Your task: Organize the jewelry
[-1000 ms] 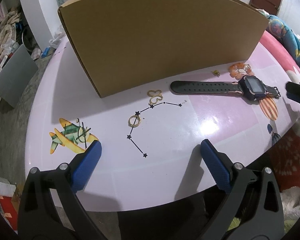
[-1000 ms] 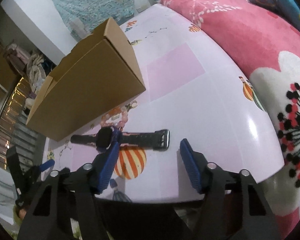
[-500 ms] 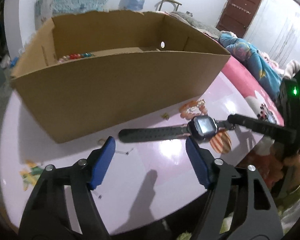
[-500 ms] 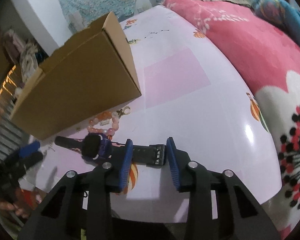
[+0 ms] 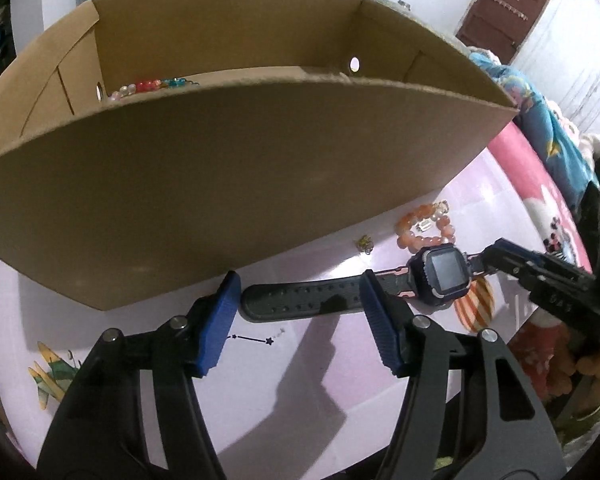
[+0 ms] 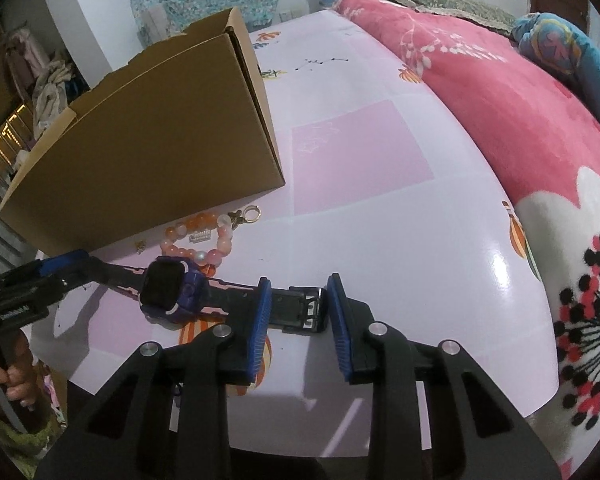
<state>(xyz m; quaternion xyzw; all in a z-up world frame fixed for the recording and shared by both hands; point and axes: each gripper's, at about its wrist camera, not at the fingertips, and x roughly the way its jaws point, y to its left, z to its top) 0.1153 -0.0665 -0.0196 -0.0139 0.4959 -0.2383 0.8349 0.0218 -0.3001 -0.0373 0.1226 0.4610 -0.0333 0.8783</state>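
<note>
**Right wrist view: a two-handed pickup of the watch, each hand-held gripper at one strap end**

Right wrist view shows our right hand-held gripper (image 6: 296,312) with its jaws closing around the buckle end of the watch (image 6: 168,292); the strap sits between the blue pads, though we cannot tell whether they press on it yet. In the left wrist view our left hand-held gripper (image 5: 300,312) straddles the perforated strap end, jaws also closing, with clear gaps at both pads. The watch lies flat on the table (image 6: 380,208), just in front of the cardboard box (image 5: 220,184), beside a bead bracelet (image 6: 198,236) and a small gold charm (image 5: 365,243). Another string of beads (image 5: 148,86) is already inside the box.

To do this step well, we judge that both pads should seat squarely across the strap before any lift, and that both ends should rise together so the heavy case does not sag or twist free. The box wall stands high, so we would clear its rim fully before moving across.
</note>
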